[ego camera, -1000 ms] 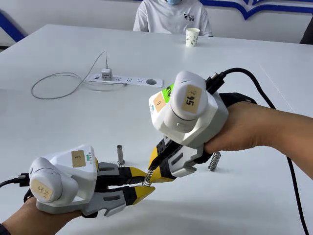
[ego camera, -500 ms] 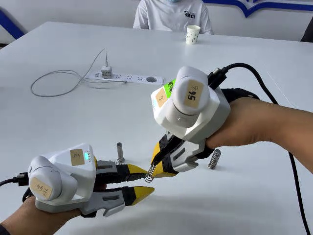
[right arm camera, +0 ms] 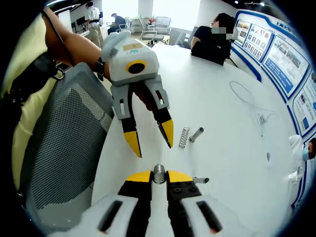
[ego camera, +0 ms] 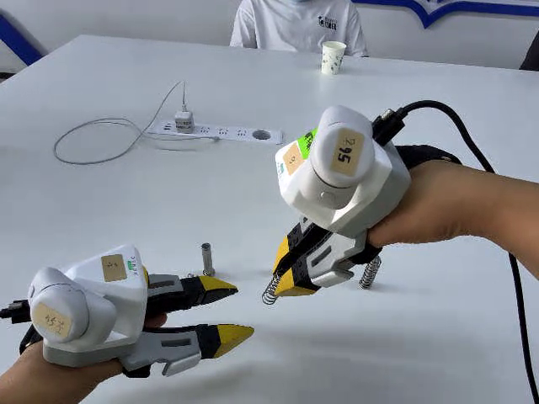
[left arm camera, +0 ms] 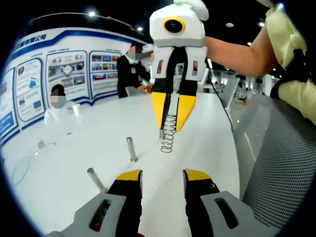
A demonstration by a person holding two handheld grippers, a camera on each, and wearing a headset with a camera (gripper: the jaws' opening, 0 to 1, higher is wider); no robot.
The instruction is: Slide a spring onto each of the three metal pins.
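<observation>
Yellow-tipped and spread apart, the left gripper (ego camera: pixel 242 311) sits at the lower left of the head view, released and holding nothing. Just past its tips, at frame centre, the right gripper (ego camera: pixel 285 286) is clenched on a spring (ego camera: pixel 269 292) that pokes out below its tips toward the white tabletop (ego camera: pixel 421 353). Whether the coil's lower end touches the surface is hard to make out. At the bottom of the right gripper view the coil's end sits pinched between the jaws.

Thin wire like this is likely light and bendy, apt to bow or flick loose if squeezed hard or pushed askew. I judge the better hold to be near its upper end, leaving the lower mouth free to go over a pin.

One metal pin (ego camera: pixel 207 258) stands upright left of centre, just beyond the left gripper. The left gripper view shows two pins at lower left, and what may be a third is half hidden behind the hanging spring.

A second spring (ego camera: pixel 369 271) peeks out right of centre, partly behind the right gripper, and I cannot tell whether it sits on a pin.

Farther up lie a power strip (ego camera: pixel 215 135) and a paper cup (ego camera: pixel 333 59). A seated person (ego camera: pixel 295 21) is cut off by the top edge.
</observation>
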